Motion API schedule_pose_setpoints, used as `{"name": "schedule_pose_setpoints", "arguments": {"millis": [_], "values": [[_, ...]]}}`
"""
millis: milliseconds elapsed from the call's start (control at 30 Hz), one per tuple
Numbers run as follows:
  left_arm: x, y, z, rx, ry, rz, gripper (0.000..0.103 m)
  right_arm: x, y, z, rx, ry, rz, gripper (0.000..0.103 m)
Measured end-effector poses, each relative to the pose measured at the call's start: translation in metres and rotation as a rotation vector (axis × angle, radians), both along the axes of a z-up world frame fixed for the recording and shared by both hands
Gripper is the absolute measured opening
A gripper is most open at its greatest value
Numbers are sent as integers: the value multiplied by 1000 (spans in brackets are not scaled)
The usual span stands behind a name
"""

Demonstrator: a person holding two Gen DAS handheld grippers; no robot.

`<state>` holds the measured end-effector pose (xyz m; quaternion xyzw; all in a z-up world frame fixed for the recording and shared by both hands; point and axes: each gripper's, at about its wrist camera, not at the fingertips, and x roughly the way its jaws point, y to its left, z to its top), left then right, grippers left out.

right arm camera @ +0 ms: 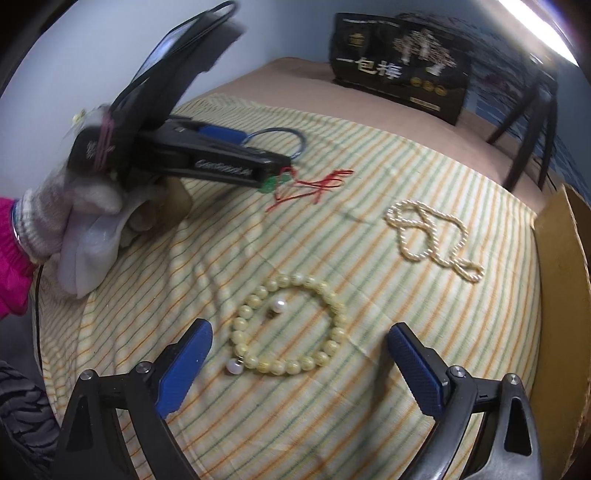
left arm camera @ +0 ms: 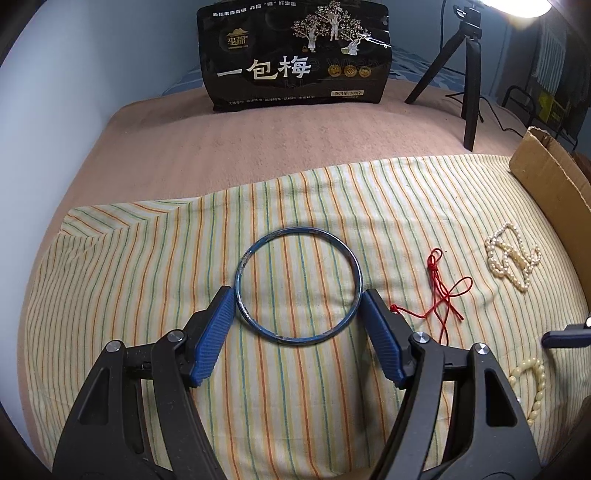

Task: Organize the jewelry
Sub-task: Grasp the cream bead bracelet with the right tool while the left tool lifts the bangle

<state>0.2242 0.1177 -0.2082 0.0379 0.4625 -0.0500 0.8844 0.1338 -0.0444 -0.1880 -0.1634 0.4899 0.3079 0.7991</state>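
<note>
Ahead of me a pale blue wall [left arm camera: 55, 92] rises behind a bed under a pinkish blanket [left arm camera: 258, 147]. A striped cloth [left arm camera: 147, 277] covers its near part (slightly rumpled). A bright lamp [left arm camera: 528, 9] glares top right.

A person's left hand [right arm camera: 70, 206] wears a white knit glove with a ribbed cuff below a bright pink sleeve [right arm camera: 11, 254]; the left gripper [left arm camera: 297, 317] and right gripper [right arm camera: 299, 354] are black plastic frames with silver screw heads and ridged blue finger pads [left arm camera: 216, 332]; pale lettering marks one black arm.
</note>
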Motion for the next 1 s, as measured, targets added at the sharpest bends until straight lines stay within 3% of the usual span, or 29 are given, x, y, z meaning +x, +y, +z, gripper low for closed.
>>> {"name": "schedule_pose_setpoints", "arguments": {"millis": [67,333,467,533,600,767,833,900,1000], "values": [[-1,1,0,-7,0,3,71,-2,4,-2,-37,-18,15,91],[-3,3,0,-12,-4,5,71,-5,-3,1,-26,-3,19,78],[-3,3,1,-14,-6,7,71,5,-19,9,93,96,-46,75],[-3,3,1,-13,-6,8,71,11,-27,9,122,128,-82,67],[-3,3,1,-12,-7,8,71,15,-30,7,100,132,-93,49],[-3,3,2,-13,-7,13,71,15,-23,2,24,87,-66,37],[-3,3,3,-14,-8,20,71,13,-19,1,-1,65,-63,27],[-3,5,4,-16,-8,29,71,12,-18,2,-10,61,-57,8],[-5,7,7,-22,-12,41,71,12,-21,4,1,66,-67,5]]}}
